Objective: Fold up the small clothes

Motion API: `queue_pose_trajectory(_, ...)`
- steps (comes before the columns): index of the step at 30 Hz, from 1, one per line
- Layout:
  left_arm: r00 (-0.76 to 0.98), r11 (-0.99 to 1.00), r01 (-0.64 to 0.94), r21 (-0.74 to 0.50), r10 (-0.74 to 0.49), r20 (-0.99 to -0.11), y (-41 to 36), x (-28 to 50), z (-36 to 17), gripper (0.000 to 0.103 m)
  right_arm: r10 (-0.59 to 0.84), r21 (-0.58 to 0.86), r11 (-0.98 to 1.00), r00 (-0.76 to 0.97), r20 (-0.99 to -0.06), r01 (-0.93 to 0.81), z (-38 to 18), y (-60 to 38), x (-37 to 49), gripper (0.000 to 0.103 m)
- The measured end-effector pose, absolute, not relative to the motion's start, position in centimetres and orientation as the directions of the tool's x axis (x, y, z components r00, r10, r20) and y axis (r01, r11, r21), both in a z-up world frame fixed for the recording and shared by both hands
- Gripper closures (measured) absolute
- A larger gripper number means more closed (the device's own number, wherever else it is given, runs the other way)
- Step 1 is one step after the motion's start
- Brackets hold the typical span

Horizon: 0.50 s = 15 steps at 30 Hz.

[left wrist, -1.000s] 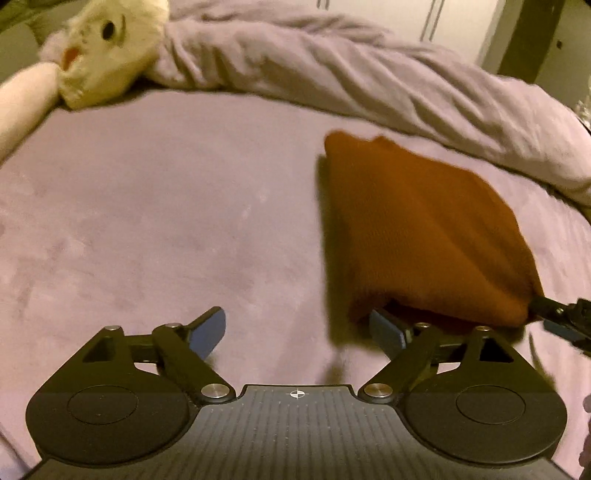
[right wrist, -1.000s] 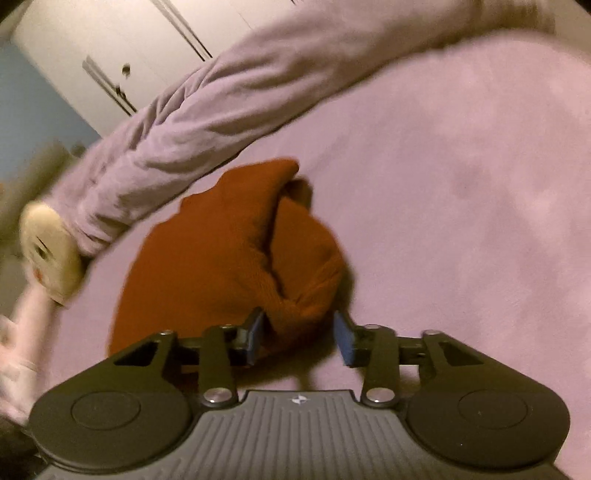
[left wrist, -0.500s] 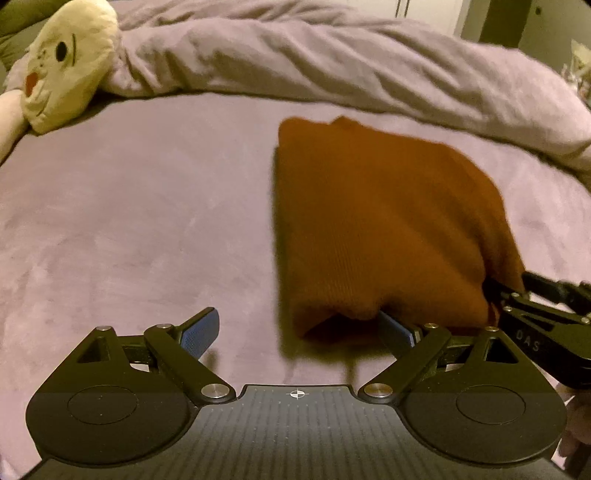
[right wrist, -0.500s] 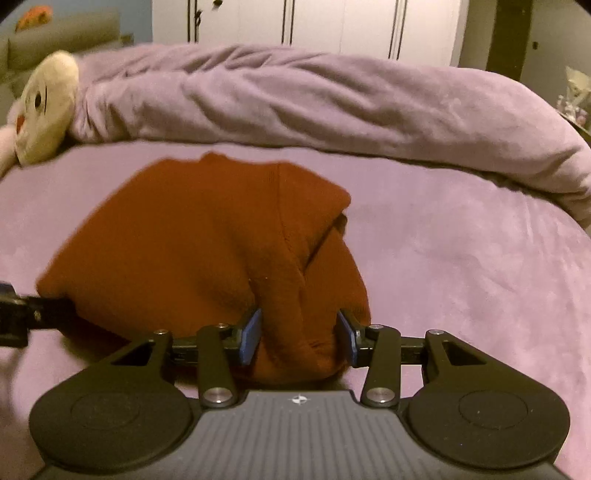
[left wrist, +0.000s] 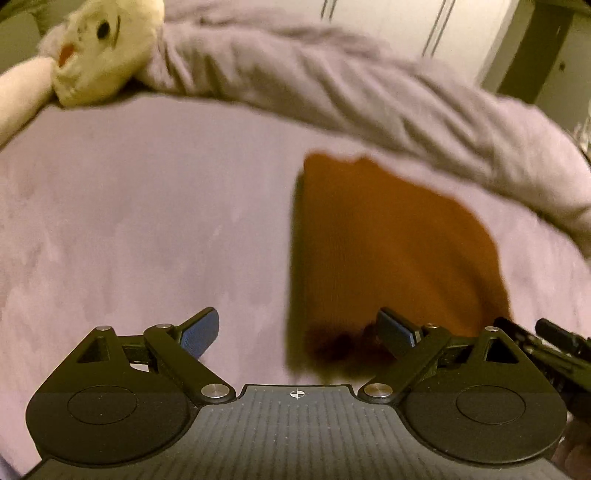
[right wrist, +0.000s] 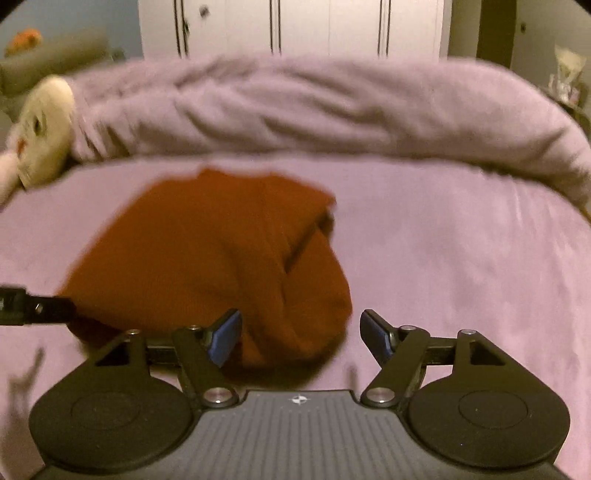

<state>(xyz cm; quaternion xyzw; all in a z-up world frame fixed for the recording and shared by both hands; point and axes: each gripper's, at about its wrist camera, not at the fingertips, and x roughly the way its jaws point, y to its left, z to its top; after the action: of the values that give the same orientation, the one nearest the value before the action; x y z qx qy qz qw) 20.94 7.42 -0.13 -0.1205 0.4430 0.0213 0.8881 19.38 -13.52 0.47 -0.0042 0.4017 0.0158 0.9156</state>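
A rust-orange knit garment (left wrist: pixel 388 240) lies folded on the lilac bedcover (left wrist: pixel 147 221). My left gripper (left wrist: pixel 297 332) is wide open at its near left corner, and the cloth's edge lies just ahead of the right finger (left wrist: pixel 397 328). In the right wrist view the garment (right wrist: pixel 207 258) shows a folded flap on its right side. My right gripper (right wrist: pixel 301 339) has its jaws opening around the garment's rounded near end, with a gap between the right pad (right wrist: pixel 376 338) and the cloth. Each gripper's tip shows at the edge of the other's view.
A rolled lilac blanket (right wrist: pixel 314 107) runs along the far side of the bed. A cream plush toy (left wrist: pixel 107 44) lies at its left end. White wardrobe doors (right wrist: pixel 295 26) stand behind. Bare bedcover spreads left of the garment (left wrist: pixel 129 240) and right of it (right wrist: pixel 461 258).
The right gripper's jaws have spread and let go of the garment's near end, and its view has rolled level. The garment has settled flat. The left gripper stays wide open.
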Motion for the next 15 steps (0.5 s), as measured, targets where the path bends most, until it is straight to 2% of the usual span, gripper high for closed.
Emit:
queue_pose_trajectory(1,0.618,0.971,-0.14,-0.192,-0.066,-0.784,7.3,21.3,0.2,0.007,0.03,-0.005,0.999,0.698,-0.716,-0.048,0.9,-13.1,19.5,0.038)
queue_pose_trajectory(3,0.623,0.976,-0.138,-0.166,-0.045,-0.781,7.0,22.1,0.4,0.006,0.061,-0.024,0.994,0.734,-0.676,-0.104,1.7,-11.9,20.1,0.055)
queue_pose_trajectory(4,0.62,0.98,-0.135,-0.147,-0.032,-0.784,6.6,22.7,0.2,0.006,0.081,-0.03,0.99,0.744,-0.663,-0.135,1.8,-11.4,20.4,0.058)
queue_pose_trajectory(6,0.601,0.984,-0.131,-0.118,-0.015,-0.799,6.1,23.6,-0.7,0.006,0.109,-0.051,0.981,0.746,-0.657,-0.189,1.6,-10.5,21.5,0.073)
queue_pose_trajectory(7,0.596,0.985,-0.127,-0.12,-0.021,-0.803,5.8,24.0,-1.2,0.005,0.113,-0.068,0.976,0.743,-0.659,-0.209,1.2,-10.1,22.1,0.076)
queue_pose_trajectory(9,0.59,0.985,-0.112,-0.128,-0.037,-0.806,5.4,24.6,-2.0,0.002,0.101,-0.105,0.967,0.732,-0.674,-0.23,0.1,-9.7,23.3,0.09)
queue_pose_trajectory(13,0.547,0.993,-0.039,-0.115,-0.075,-0.834,4.1,25.3,-4.3,0.001,0.023,-0.226,0.937,0.692,-0.722,-0.267,-3.2,-9.9,24.3,0.093)
queue_pose_trajectory(15,0.525,0.989,-0.054,-0.135,-0.087,-0.847,4.0,25.3,-5.5,0.0,0.008,-0.29,0.91,0.71,-0.704,-0.298,-4.3,-9.6,24.2,0.093)
